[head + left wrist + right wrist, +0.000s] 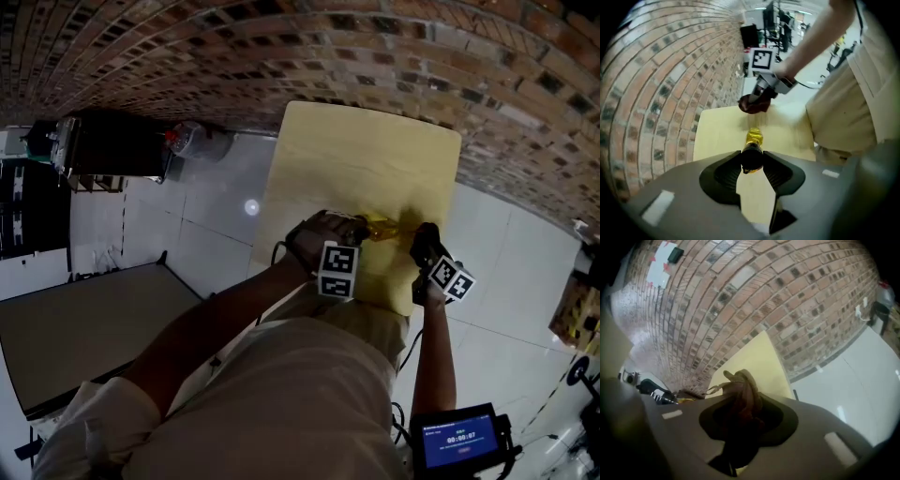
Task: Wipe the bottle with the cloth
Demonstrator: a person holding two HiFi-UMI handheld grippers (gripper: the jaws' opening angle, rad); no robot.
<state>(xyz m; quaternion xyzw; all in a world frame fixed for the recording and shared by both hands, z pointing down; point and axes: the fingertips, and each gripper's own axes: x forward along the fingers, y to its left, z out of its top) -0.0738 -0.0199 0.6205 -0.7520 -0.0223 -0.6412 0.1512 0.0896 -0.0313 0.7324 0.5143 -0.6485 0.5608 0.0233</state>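
Note:
A small yellow bottle [382, 228] with a black cap lies level over the near part of the pale yellow table [356, 159]. My left gripper [358, 227] is shut on its capped end; in the left gripper view the jaws clamp the black cap [751, 158] and the yellow bottle [753, 138] points away. My right gripper [424, 244] is shut on a bunched dark red cloth [738, 397], which fills the gap of the right gripper [738, 414]. From the left gripper view the cloth [752, 104] hangs just past the bottle's far end, blurred.
A brick wall [394, 56] runs behind the table. White tiled floor [206, 225] surrounds it. A dark board [84, 328] lies at the left, a water jug [192, 141] stands by the wall, and a device with a blue screen [459, 439] is at the lower right.

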